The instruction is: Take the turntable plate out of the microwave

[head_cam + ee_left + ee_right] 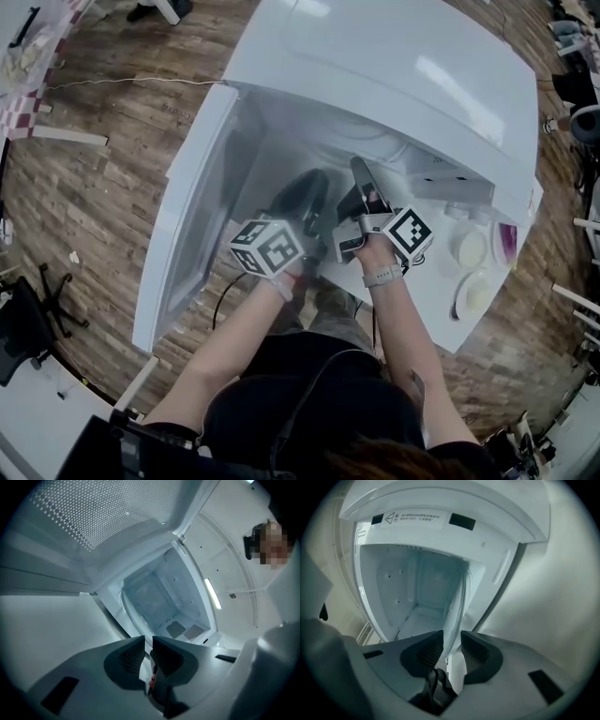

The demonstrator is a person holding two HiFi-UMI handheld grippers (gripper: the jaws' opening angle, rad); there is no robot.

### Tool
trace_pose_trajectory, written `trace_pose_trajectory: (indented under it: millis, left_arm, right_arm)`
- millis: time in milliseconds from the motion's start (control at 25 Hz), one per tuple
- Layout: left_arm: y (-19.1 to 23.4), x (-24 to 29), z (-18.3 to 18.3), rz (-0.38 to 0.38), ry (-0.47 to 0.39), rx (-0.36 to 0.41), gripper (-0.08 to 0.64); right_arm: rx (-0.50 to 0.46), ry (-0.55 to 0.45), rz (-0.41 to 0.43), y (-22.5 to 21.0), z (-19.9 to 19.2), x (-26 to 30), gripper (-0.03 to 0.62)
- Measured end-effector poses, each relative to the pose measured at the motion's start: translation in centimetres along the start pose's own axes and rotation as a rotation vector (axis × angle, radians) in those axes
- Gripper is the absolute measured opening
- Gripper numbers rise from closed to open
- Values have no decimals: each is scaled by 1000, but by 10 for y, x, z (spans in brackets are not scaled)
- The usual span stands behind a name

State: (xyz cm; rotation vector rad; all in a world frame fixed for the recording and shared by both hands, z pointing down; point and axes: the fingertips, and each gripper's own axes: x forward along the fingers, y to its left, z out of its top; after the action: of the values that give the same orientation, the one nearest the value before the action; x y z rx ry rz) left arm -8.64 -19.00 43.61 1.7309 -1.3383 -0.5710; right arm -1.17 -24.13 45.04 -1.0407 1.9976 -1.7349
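The right gripper [451, 639] is clamped on the turntable plate [457, 604]: in its own view the clear glass disc is seen edge-on, standing upright, with its lower rim pinched between the two dark ribbed jaws. The left gripper [148, 642] is closed down to a narrow slit, and a curved glass rim [129, 609] is seen running into that slit, so it appears to be gripping the same plate from the other side.

The plate is thus held on edge between the two grippers, at the mouth of the microwave [403, 66], off the cavity floor [419, 620]. The bare white cavity is seen behind and through the glass in both gripper views.

In the head view both grippers are held side by side, close together, just in front of the opening, each with its marker cube turned upward. The glass itself can hardly be made out there. The door [187, 206] is swung fully open to the left, and its perforated screen [89, 522] fills the upper left of the left gripper view. A printed label [412, 520] is fixed above the opening.

To the right of the microwave, on the white tabletop [441, 323], two pale round dishes [472, 248] and a purple-tinted one [507, 242] are set near one another. A wooden floor [94, 187] lies below.
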Motion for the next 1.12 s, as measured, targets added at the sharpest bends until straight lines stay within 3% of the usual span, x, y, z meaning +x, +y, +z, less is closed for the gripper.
trace_pose_trajectory:
  millis: [360,680,1120]
  left_arm:
    - [3,10,1,-25,12,-97,89]
    - [7,16,6,-32,-1,-194,104]
    - [13,23,6,-38,-2,-310,104]
  right_arm:
    - [107,-59,-4,-9,5,8,89]
    - [223,-89,51,-7,3,2,54]
    - [246,-61,105,-3,-7,-16,51]
